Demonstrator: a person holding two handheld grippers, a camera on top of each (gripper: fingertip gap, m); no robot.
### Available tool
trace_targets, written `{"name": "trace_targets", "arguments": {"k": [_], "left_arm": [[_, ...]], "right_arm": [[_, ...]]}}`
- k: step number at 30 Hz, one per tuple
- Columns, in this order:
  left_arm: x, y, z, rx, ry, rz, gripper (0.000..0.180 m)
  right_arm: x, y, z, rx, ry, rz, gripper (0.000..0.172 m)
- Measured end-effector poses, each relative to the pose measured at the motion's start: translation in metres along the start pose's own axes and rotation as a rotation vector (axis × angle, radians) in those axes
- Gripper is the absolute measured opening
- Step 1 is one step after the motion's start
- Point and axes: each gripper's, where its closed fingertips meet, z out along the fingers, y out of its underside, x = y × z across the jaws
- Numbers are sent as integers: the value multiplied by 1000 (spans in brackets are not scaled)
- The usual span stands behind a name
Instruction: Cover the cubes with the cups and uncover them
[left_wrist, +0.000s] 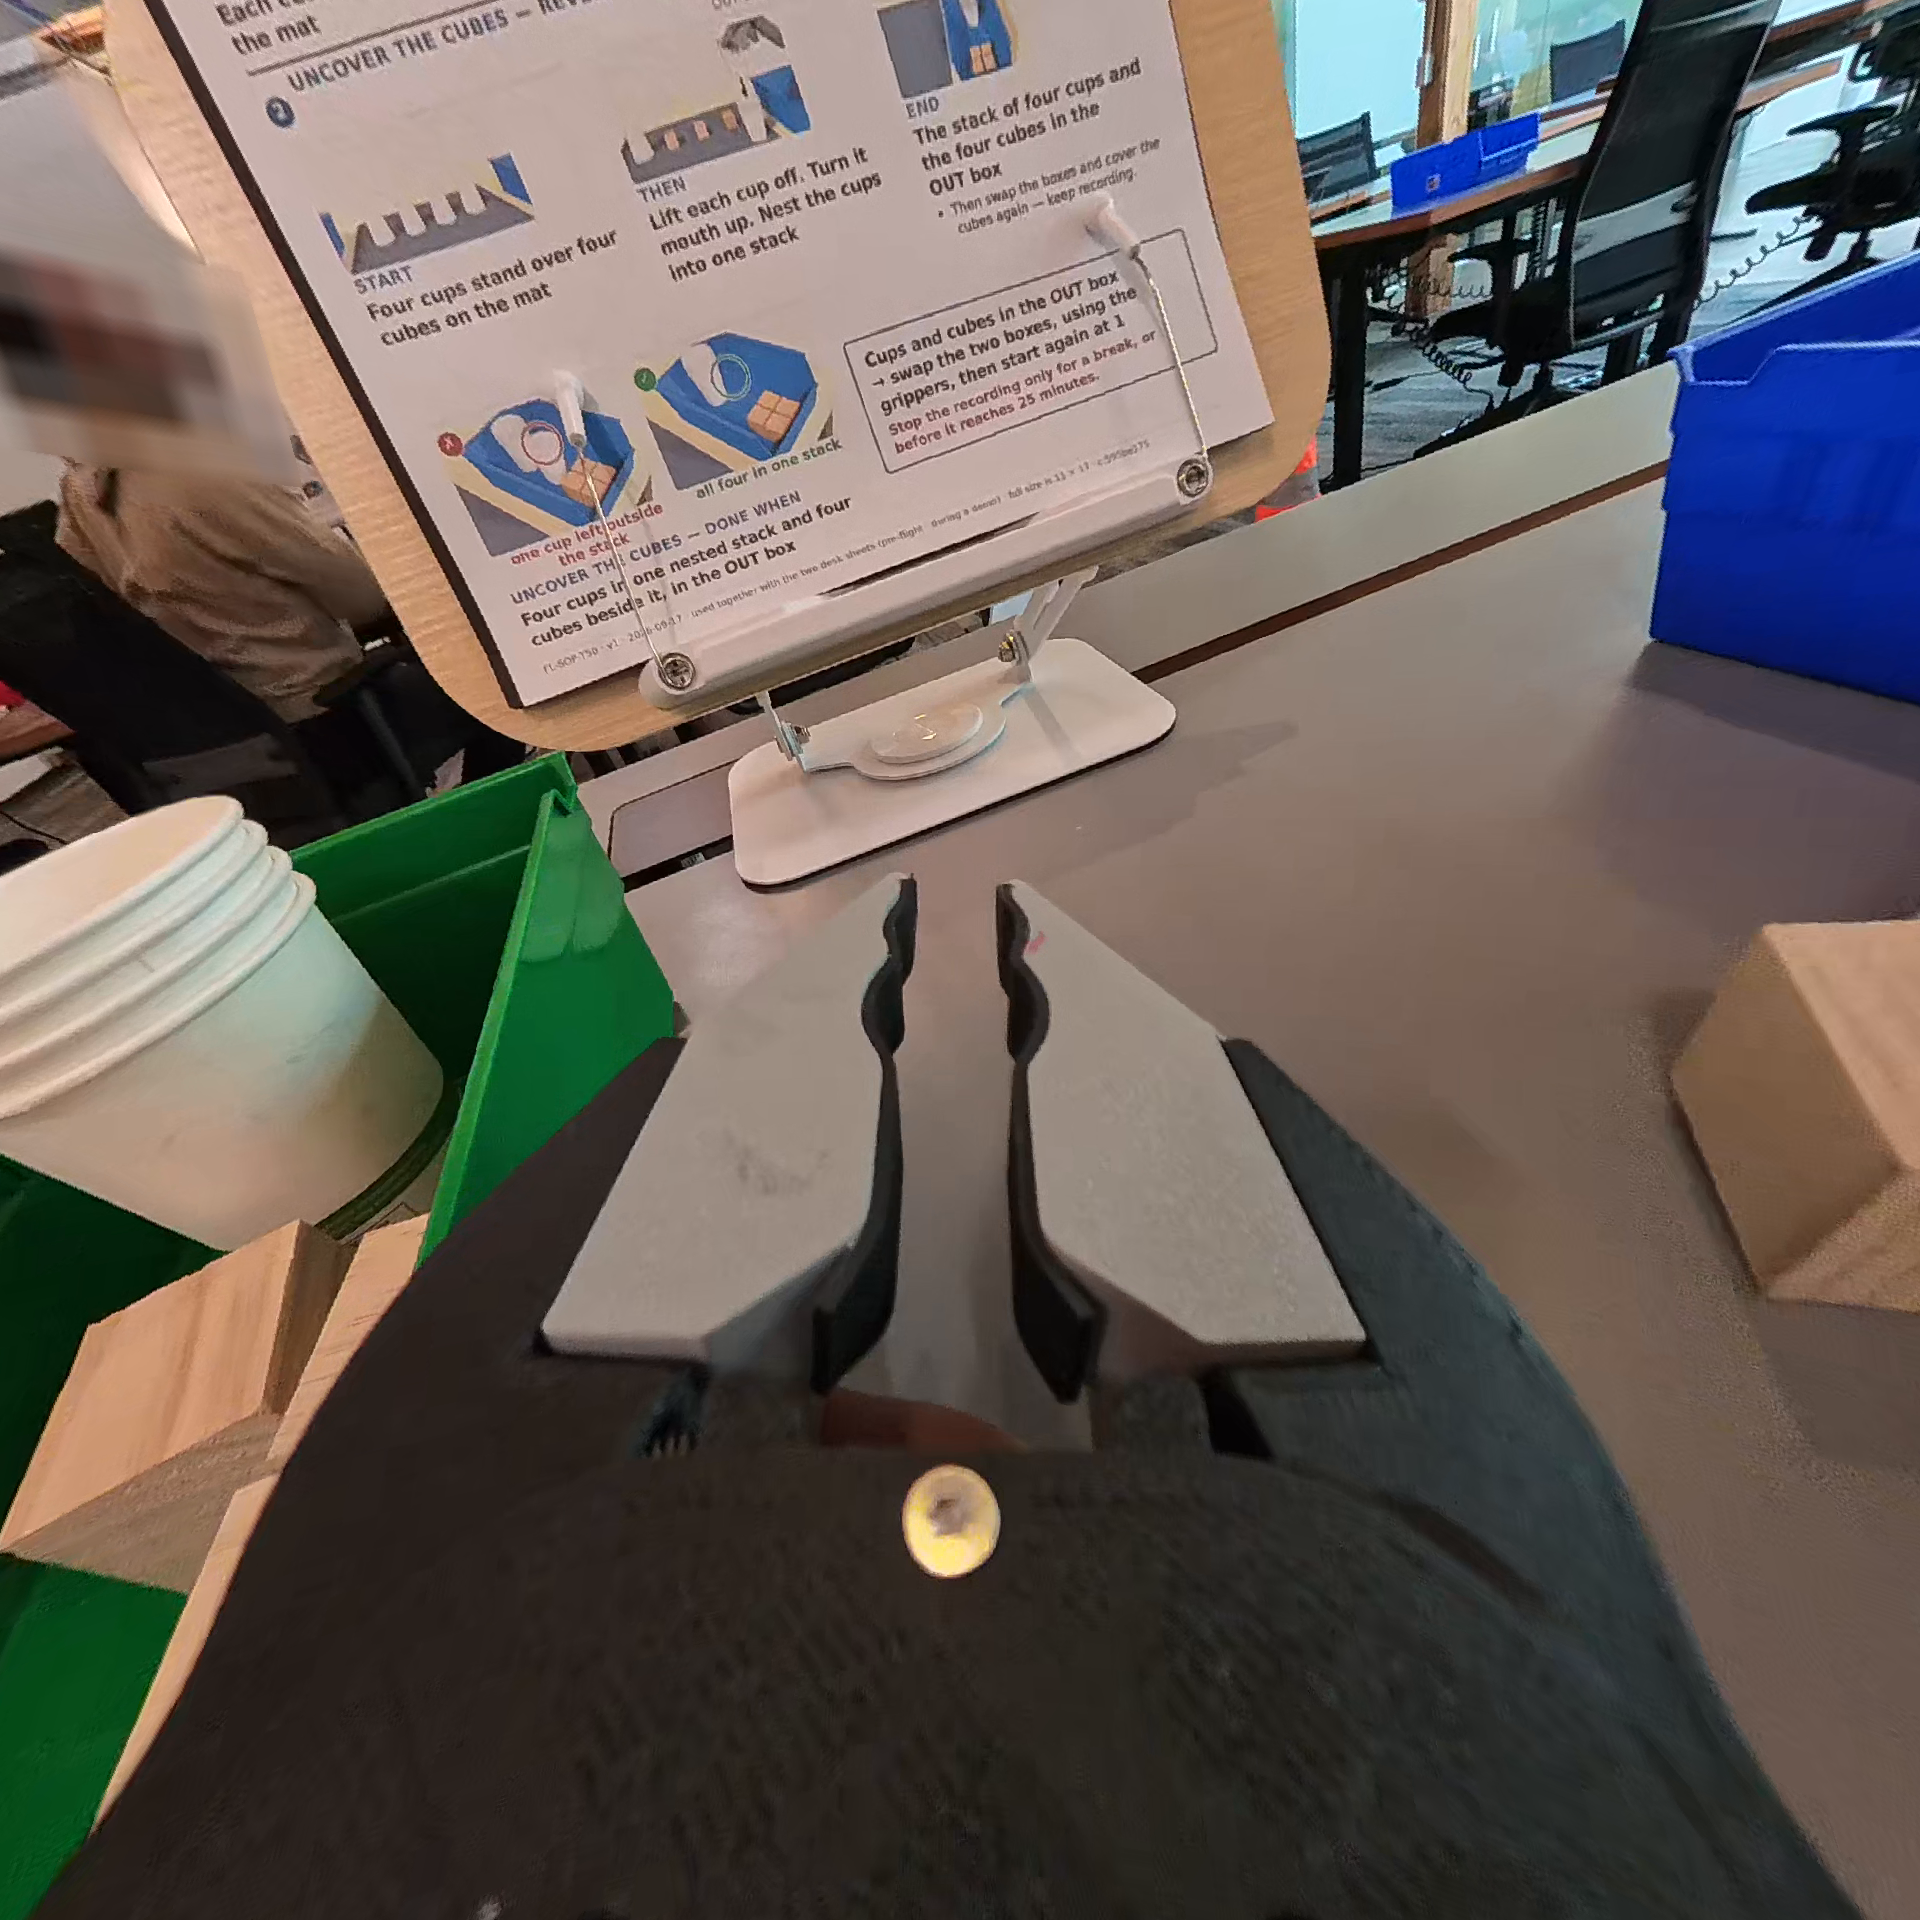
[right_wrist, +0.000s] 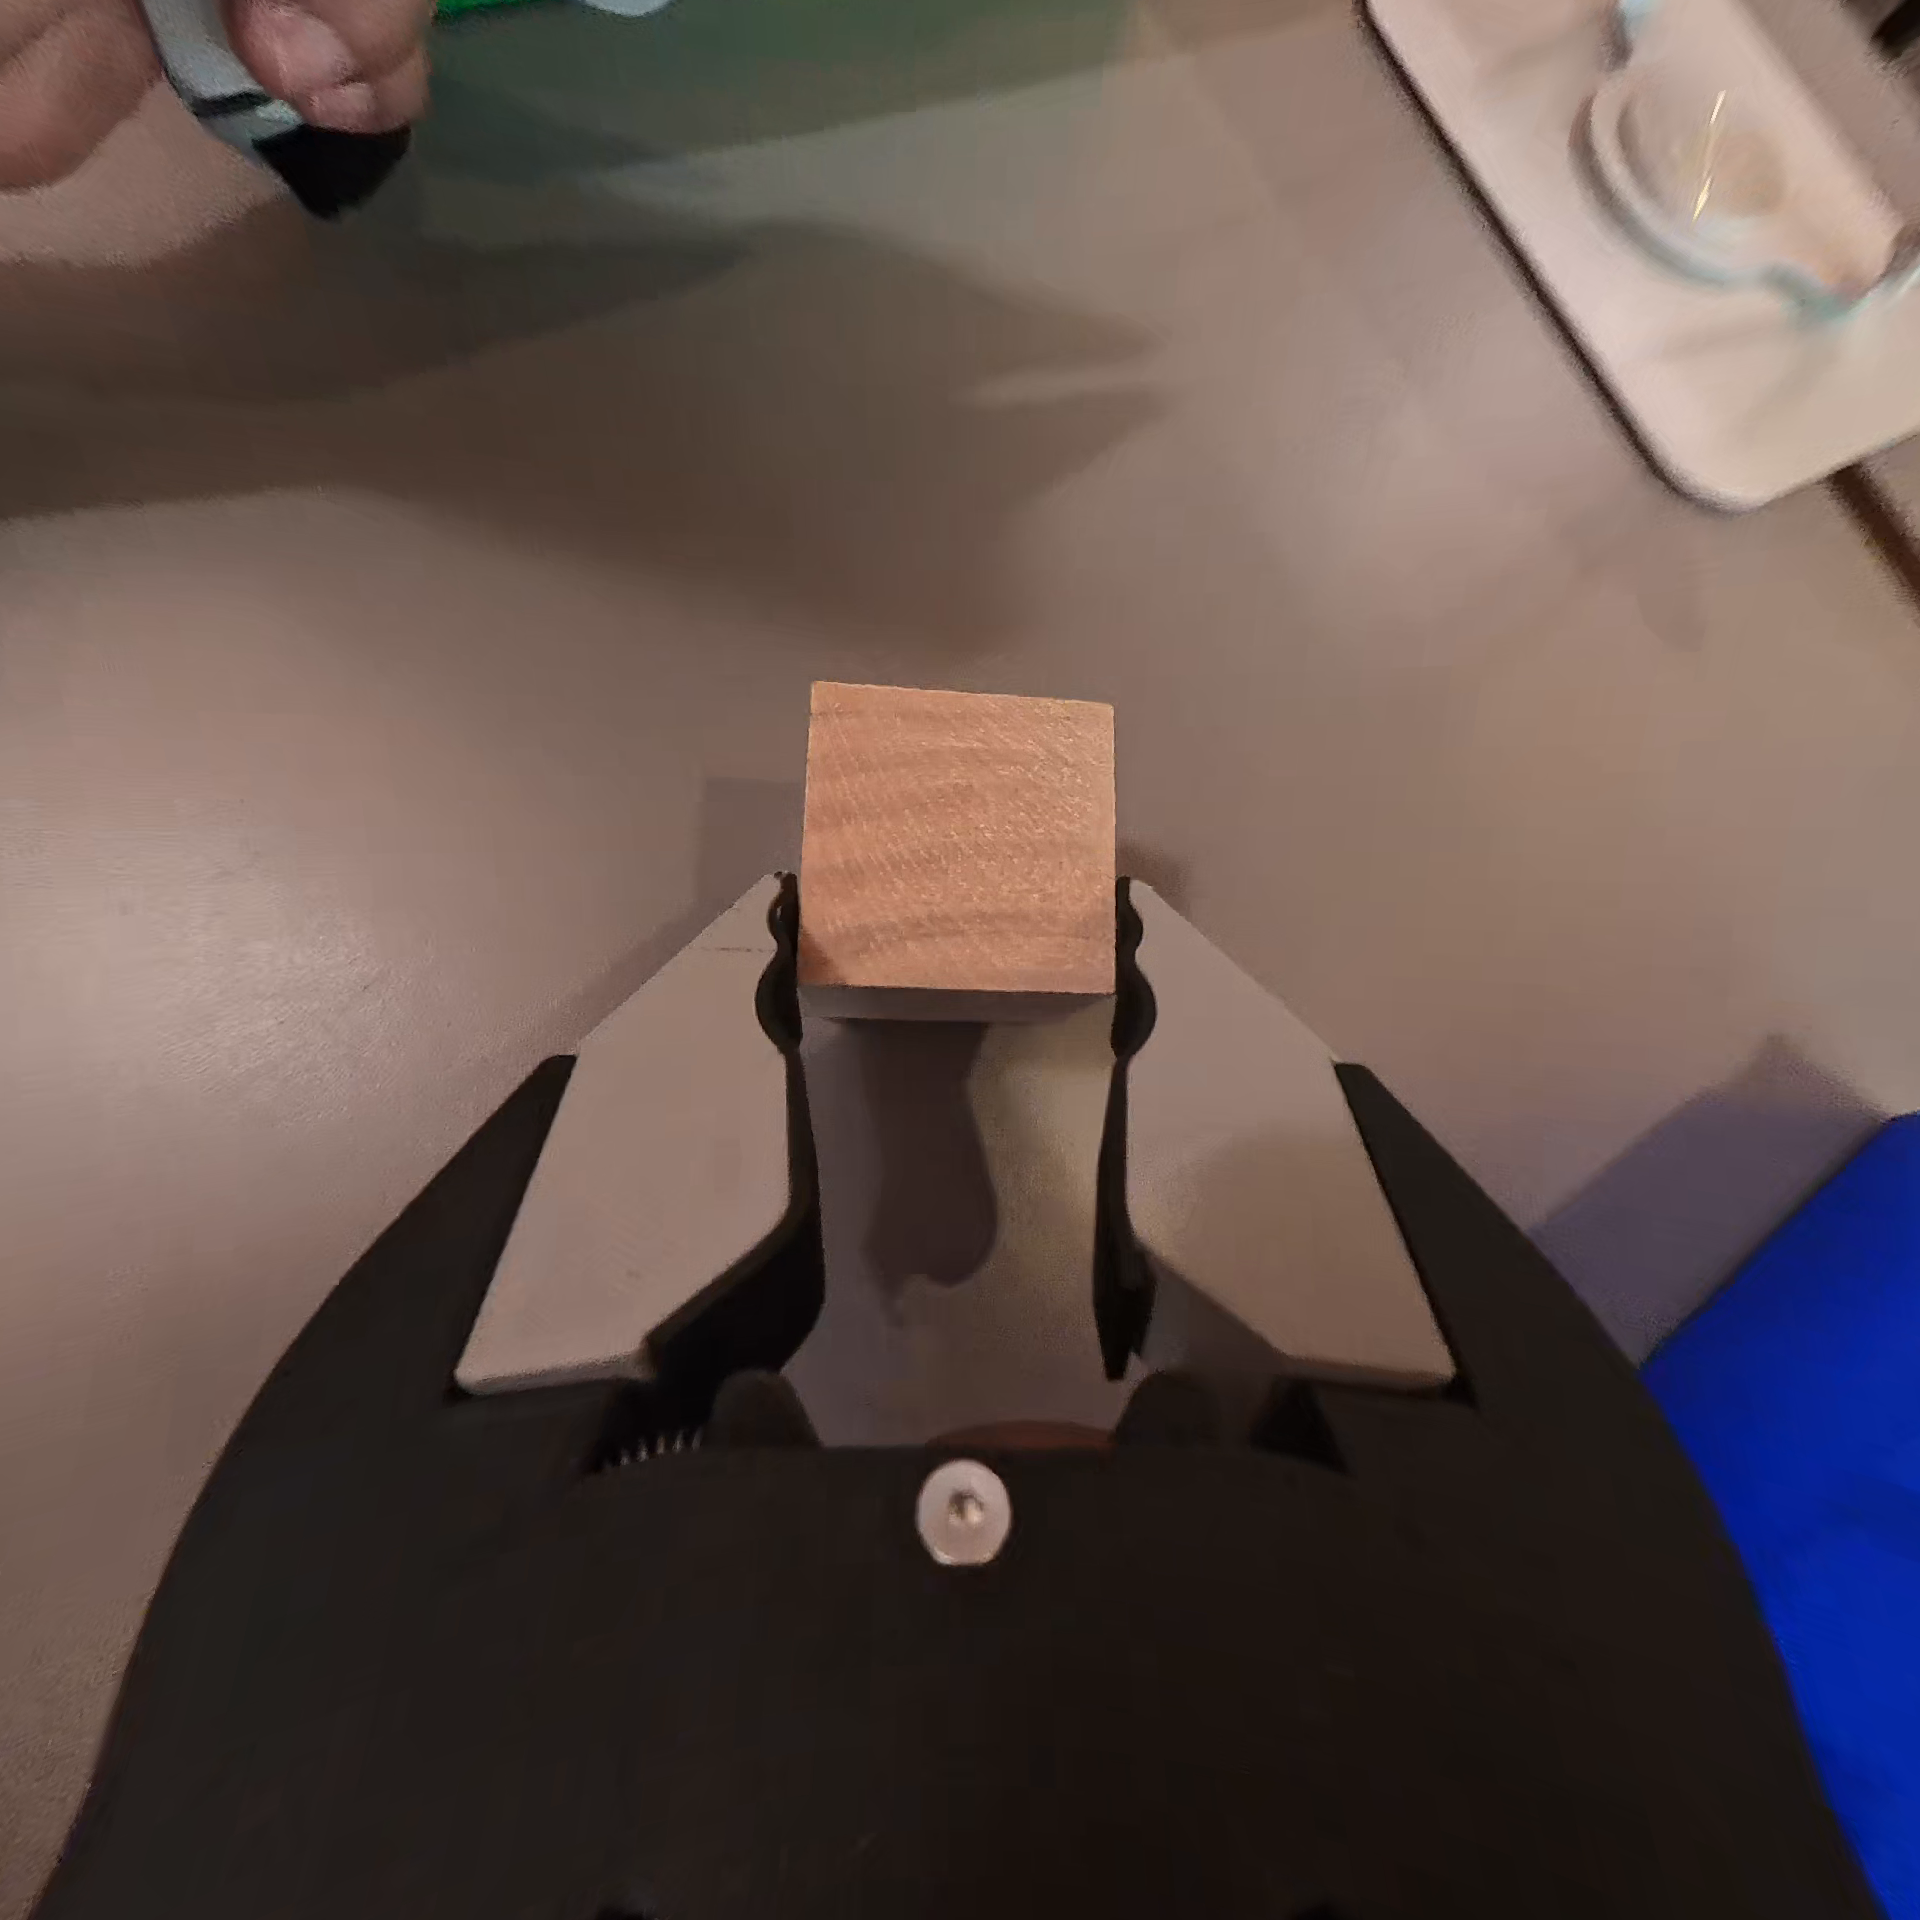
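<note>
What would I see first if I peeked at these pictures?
First, a wooden cube on the grey table, sitting right between the fingertips of the right hand-held gripper. Next, a stack of white paper cups standing mouth up in a green box at the left, with more wooden cubes beside it. Behind the left hand-held gripper, whose narrow gap has nothing in it, stands a big instruction sheet on a white stand.

left tongs (left_wrist: 956, 904) slightly parted, bare, right tongs (right_wrist: 956, 914) wider apart, hand (right_wrist: 156, 73) gripping left handle
</note>
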Motion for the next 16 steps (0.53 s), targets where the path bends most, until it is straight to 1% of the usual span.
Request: {"name": "trace_targets", "arguments": {"k": [2, 6, 9, 12, 16], "left_arm": [[2, -1, 0, 3, 9, -4, 14], [3, 0, 0, -6, 15, -8, 15], [5, -2, 0, -2, 24, -5, 17], [10, -2, 0, -3, 37, 9, 17], [15, 6, 4, -34, 42, 42, 19]], "right_arm": [[9, 10, -5, 19, -49, 109, 57], [47, 31, -15, 17, 73, 215, 57], [57, 37, -18, 33, 102, 247, 57], [59, 36, -17, 39, 129, 250, 57], [64, 37, -18, 26, 185, 278, 57]]}}
